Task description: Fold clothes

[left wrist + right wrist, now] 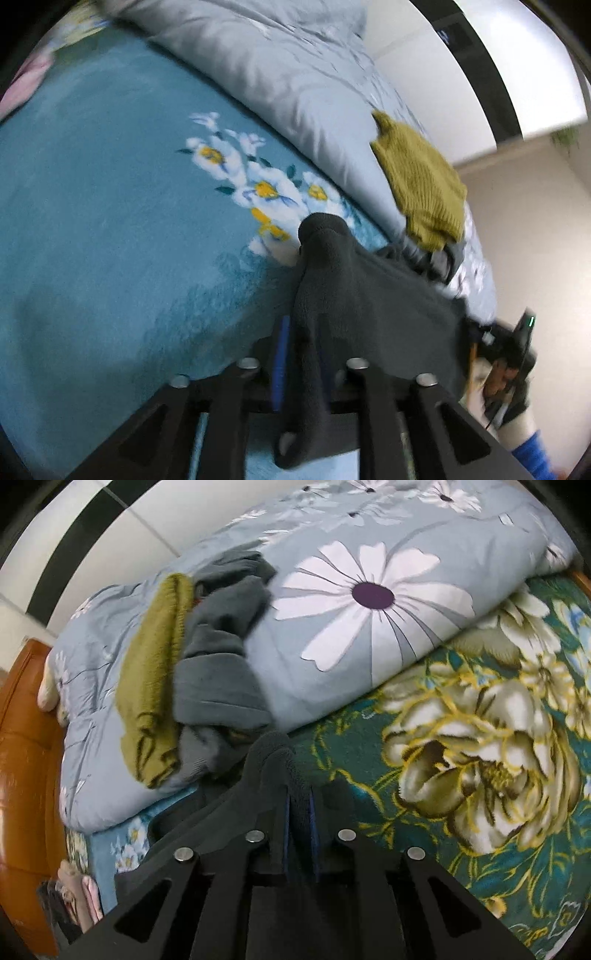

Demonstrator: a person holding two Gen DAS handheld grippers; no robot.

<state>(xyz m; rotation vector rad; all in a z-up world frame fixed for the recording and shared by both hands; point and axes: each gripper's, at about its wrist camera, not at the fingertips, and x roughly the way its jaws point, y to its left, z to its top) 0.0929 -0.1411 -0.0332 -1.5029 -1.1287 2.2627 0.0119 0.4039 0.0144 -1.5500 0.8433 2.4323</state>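
Bed: a teal floral blanket (110, 221) covers the mattress; in the right wrist view the same cover (480, 738) shows large cream and yellow blooms.
Quilt: a pale blue-grey quilt (351, 620) with big white daisies lies bunched along the far side of the bed, on top of the blanket; seen also in the left wrist view (277, 66).
Headboard: an orange-brown padded panel (26, 738) stands at the quilt's left end.
Pile: an olive knit (421, 184) lies on the quilt, with a grey garment (218, 657) touching it on its side.
Dark cloth: a charcoal fleece (369, 291) hangs between both tongs, just above the blanket and near the quilt's edge; in the right wrist view its fold (273, 760) rises between the fingers.
Left gripper (295, 354): jaws part spread, the fleece draped loosely between them; one blue pad (280, 369) is bare, so no firm pinch shows.
Right gripper (299, 834): jaws nearly together, the fleece fold between the blue pads; whether they press on it I cannot tell.
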